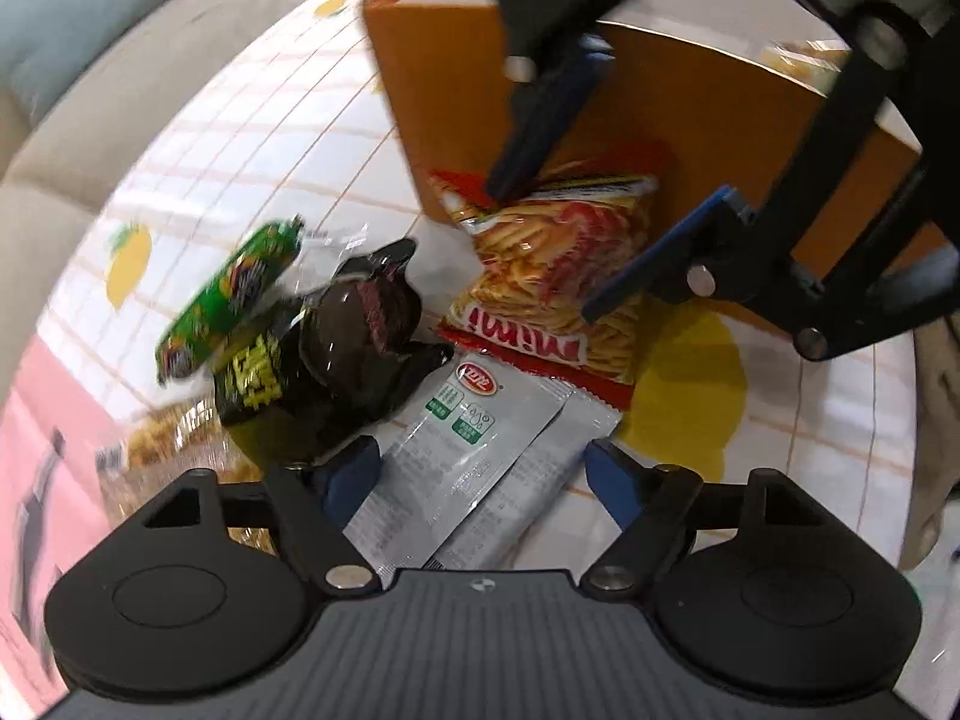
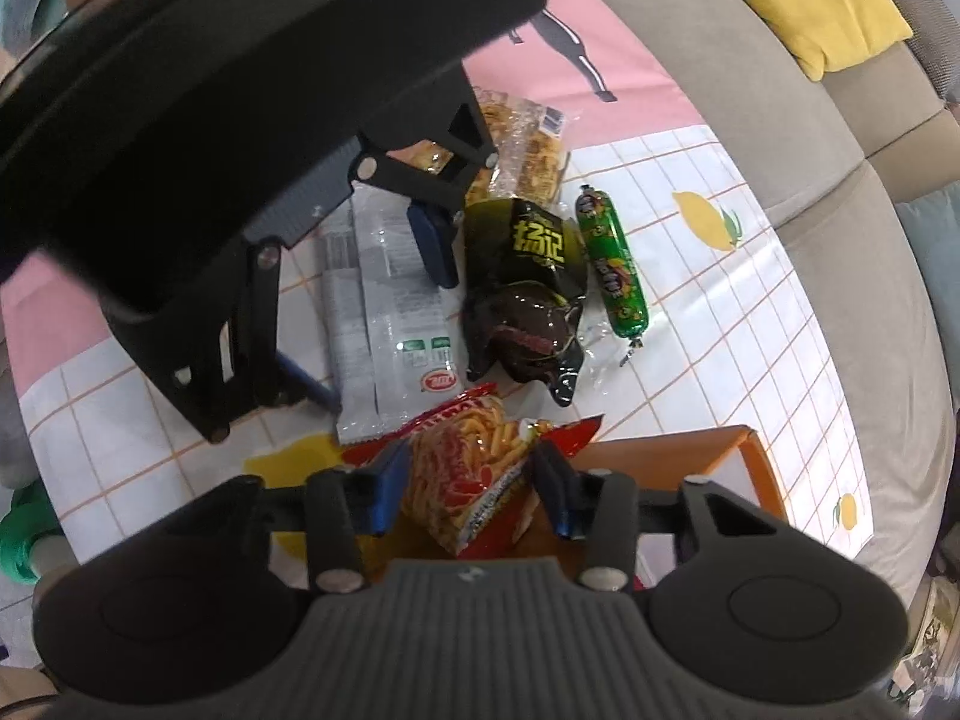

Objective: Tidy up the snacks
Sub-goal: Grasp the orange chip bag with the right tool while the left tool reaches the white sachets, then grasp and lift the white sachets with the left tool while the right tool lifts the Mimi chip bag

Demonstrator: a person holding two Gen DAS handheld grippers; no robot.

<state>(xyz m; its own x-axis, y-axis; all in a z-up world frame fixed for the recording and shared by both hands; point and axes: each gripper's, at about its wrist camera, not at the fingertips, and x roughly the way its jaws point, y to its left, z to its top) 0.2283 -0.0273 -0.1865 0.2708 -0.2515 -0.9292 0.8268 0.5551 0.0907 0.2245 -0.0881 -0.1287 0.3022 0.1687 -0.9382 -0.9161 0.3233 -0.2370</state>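
A red bag of stick snacks [image 1: 558, 276] lies against the orange box [image 1: 708, 120]. My right gripper [image 2: 471, 483] is open, its blue pads on either side of the bag's end [image 2: 474, 474], beside the box [image 2: 744, 462]; it also shows in the left wrist view [image 1: 540, 252]. My left gripper [image 1: 483, 477] is open over two grey sachets [image 1: 462, 456], its fingers either side of them; it also shows in the right wrist view [image 2: 384, 324]. A black packet [image 1: 336, 348] and a green sausage stick [image 1: 231, 297] lie to their left.
A clear bag of fried snacks [image 2: 528, 144] lies past the black packet [image 2: 528, 294] and the green sausage [image 2: 612, 264]. The checked lemon-print cloth [image 2: 720, 324] covers a round table, with a pink cloth [image 2: 606, 24] and a beige sofa [image 2: 780, 120] beyond.
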